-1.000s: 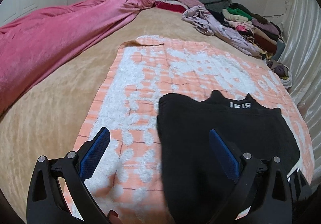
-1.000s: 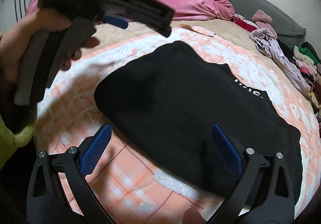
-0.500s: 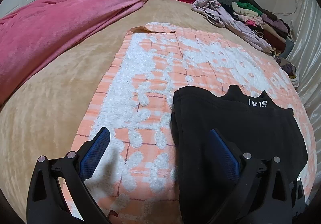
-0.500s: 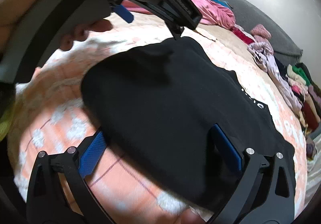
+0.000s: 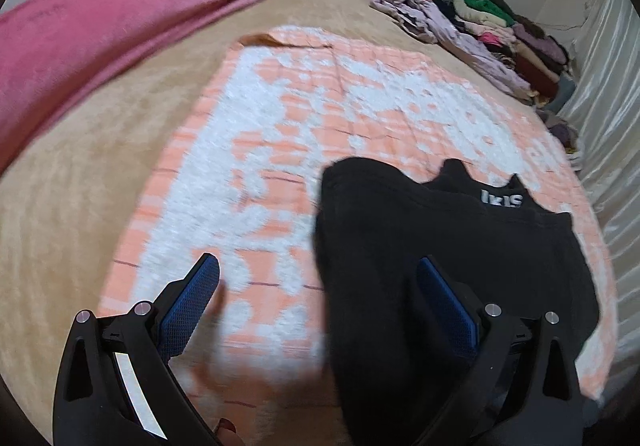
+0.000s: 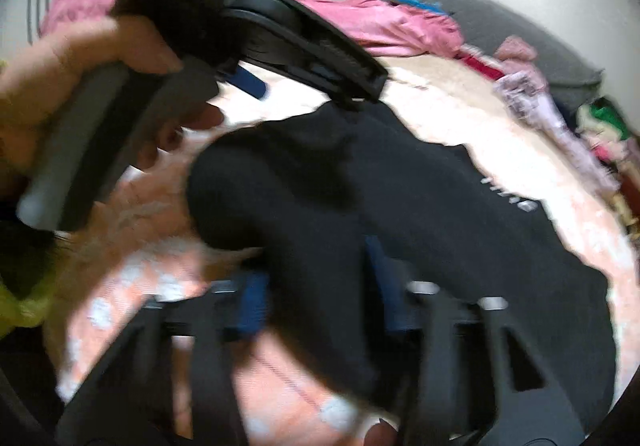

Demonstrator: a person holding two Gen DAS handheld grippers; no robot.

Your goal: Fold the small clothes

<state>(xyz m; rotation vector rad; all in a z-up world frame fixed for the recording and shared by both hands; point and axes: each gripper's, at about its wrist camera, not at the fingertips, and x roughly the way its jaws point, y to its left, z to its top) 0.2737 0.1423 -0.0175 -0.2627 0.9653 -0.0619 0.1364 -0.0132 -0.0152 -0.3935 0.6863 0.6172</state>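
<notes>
One black garment (image 5: 440, 246), partly folded with white lettering at its far edge, lies on the orange-and-white blanket (image 5: 320, 106) spread over the bed, toward the blanket's near right side. The right gripper (image 6: 320, 282) has just been closing its jaws; the near edge of the garment sits between the blue pads, which stand close together on the cloth. The picture is blurred, so the depth of the bite cannot be confirmed. The left gripper (image 5: 320, 298) hangs over the garment's left edge with jaws wide apart and empty: one finger over the blanket, the other over the black cloth. In the right wrist view a hand (image 6: 80, 86) holds that gripper above the garment's far left corner.

Assessment: the step in hand is securing the near edge for the next fold. To do it well, the right jaws should take all layers at the hem, not the top one only. The left jaws should close on the matching corner before any lift, so the edge rises level. Risk: an uneven lift would skew the fold. A pink quilt (image 5: 120, 26) and a heap of clothes (image 5: 500, 26) lie well apart.
</notes>
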